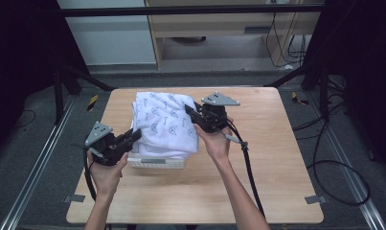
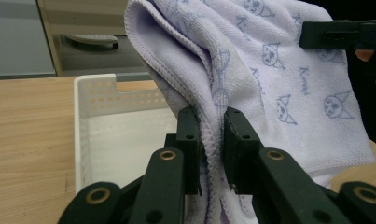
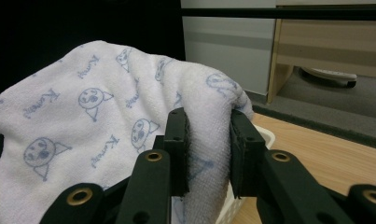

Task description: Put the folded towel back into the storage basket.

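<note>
The counter (image 1: 277,191) is crossed at its middle by a white towel (image 1: 166,122) printed with blue cat faces, which is held bunched above a white perforated basket (image 1: 154,162) and overhangs it toward 12 and 3 o'clock. The largest risk is judged to be the bulk of cloth being lowered outside the basket, since far more of it is draped past the rim than over the opening seen in the left gripper view.

Next, the light basket could be dragged or tipped if the hanging folds are caught on its rim while the towel is shifted.

A smaller risk lies at the left gripper (image 1: 130,138), at 8 o'clock of the towel: its jaws are clamped on a thin stitched hem only, which could be pulled free.

The right gripper (image 1: 193,115), at 3 o'clock, has its jaws closed on a thicker fold, so slippage there is judged least likely.
</note>
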The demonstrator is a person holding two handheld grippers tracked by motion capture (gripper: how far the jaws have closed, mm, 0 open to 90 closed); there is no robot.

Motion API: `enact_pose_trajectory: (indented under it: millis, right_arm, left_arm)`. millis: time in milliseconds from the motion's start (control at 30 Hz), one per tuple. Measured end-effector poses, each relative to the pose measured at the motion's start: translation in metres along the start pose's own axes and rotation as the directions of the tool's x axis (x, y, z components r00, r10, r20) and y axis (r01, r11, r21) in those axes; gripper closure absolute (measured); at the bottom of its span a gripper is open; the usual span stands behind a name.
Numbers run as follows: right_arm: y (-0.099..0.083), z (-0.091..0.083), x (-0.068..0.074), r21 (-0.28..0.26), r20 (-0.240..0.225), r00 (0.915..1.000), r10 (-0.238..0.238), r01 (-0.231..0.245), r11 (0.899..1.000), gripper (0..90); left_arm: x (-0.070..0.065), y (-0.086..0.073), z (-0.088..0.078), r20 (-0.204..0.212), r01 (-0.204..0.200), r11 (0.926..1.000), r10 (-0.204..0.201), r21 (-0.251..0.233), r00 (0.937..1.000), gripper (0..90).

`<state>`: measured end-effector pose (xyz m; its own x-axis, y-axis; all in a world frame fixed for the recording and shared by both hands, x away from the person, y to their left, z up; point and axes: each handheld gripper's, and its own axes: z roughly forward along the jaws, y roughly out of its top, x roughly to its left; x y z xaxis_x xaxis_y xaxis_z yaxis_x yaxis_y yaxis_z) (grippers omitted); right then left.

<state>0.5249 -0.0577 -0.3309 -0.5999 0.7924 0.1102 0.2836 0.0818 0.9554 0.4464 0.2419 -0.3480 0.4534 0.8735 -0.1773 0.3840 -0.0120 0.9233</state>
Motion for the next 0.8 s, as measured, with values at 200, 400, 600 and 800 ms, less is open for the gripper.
enact_pose_trajectory:
  millis: [200,400,600,800]
  right_arm:
    - [0.003,0.012,0.005,-0.002,-0.005,1.0000,-0.005,0.005,1.000,72.2]
    - [0.008,0.024,0.011,-0.005,-0.007,0.9999,-0.015,0.015,1.000,72.2]
    - [0.007,0.034,0.015,-0.003,-0.008,0.9999,-0.010,0.010,1.000,72.2]
    - [0.004,0.046,0.018,0.002,-0.010,0.9999,-0.010,0.010,1.000,72.2]
  left_arm:
    - [0.008,0.001,-0.001,-0.017,0.010,0.9999,-0.010,-0.002,0.9998,77.3]
    - [0.017,0.001,-0.002,-0.042,0.020,0.9997,-0.021,-0.011,0.9989,77.3]
    - [0.025,0.000,0.000,-0.070,0.026,0.9996,-0.026,-0.008,0.9972,77.3]
    - [0.035,-0.002,0.003,-0.087,0.042,0.9991,-0.042,-0.007,0.9953,77.3]
